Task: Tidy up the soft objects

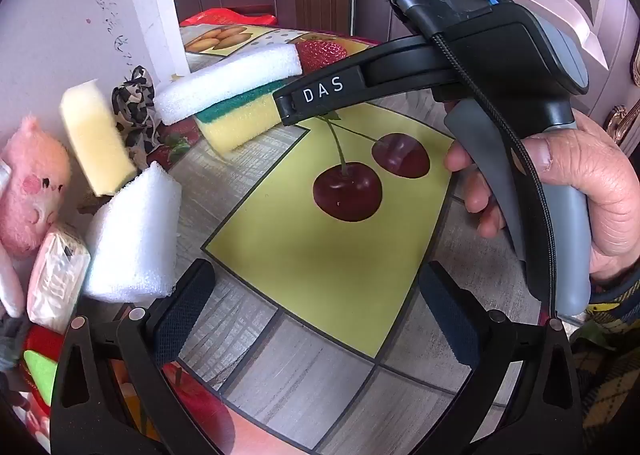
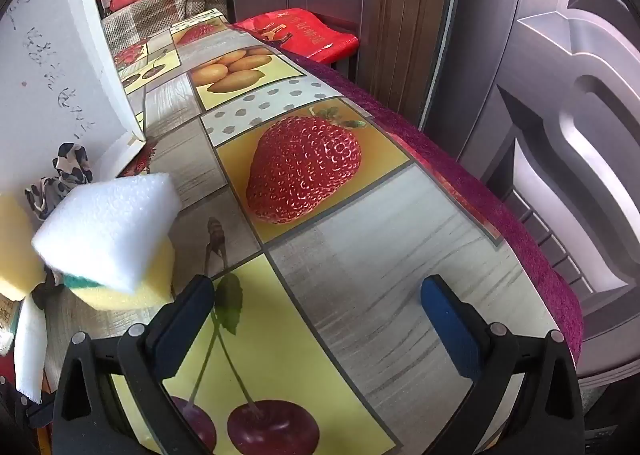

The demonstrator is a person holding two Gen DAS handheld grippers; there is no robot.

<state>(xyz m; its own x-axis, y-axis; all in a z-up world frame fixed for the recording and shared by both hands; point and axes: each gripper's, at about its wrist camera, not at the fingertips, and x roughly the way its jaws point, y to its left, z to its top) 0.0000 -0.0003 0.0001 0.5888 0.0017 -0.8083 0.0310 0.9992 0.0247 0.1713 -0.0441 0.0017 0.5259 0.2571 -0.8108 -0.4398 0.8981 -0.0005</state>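
Soft items line the wall at the left of the fruit-print table [image 1: 304, 387]. A white foam block [image 1: 228, 83] [image 2: 108, 227] lies on top of a yellow sponge with a green scrub layer [image 1: 236, 123] [image 2: 132, 287]. Beside them are a leaning yellow sponge [image 1: 96, 135], another white foam block [image 1: 132, 235], a pink plush toy [image 1: 32, 183], a tissue pack [image 1: 56, 275] and a leopard-print cloth [image 1: 136, 107] [image 2: 68, 171]. My left gripper [image 1: 316, 315] is open over the cherry print, nothing between its pads. My right gripper [image 2: 318, 323] is open and empty too, just right of the stacked sponge.
A hand [image 1: 580, 183] holds the right gripper, whose fingers [image 1: 320, 95] reach toward the stacked sponge. The table's right edge is trimmed in maroon cloth [image 2: 480, 191], with a door [image 2: 560, 95] beyond. A red bag [image 2: 312, 31] lies past the far end.
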